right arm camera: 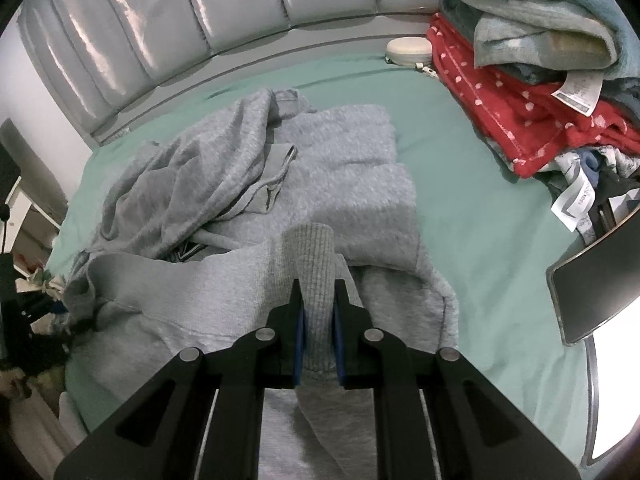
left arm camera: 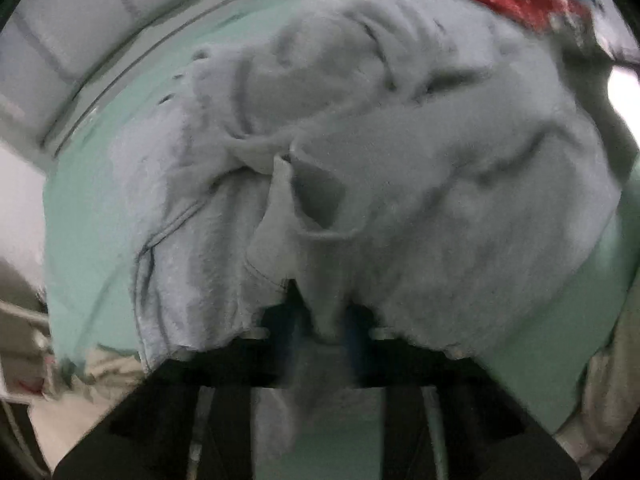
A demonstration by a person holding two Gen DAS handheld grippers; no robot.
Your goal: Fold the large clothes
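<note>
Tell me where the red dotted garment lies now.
In the right wrist view the red dotted garment lies at the upper right on the green sheet, under a folded teal towel, beside a small white case.

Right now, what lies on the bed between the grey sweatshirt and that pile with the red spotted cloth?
Only bare green sheet: the right wrist view shows an uncovered strip between the grey sweatshirt and the pile.

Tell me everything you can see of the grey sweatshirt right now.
The grey sweatshirt is soft, fleecy knit with a ribbed hem, and lies rumpled and partly folded on the green sheet. One side is bunched up. The right tool is clamped on the ribbed edge; the left tool pinches another fold of the fabric.
</note>
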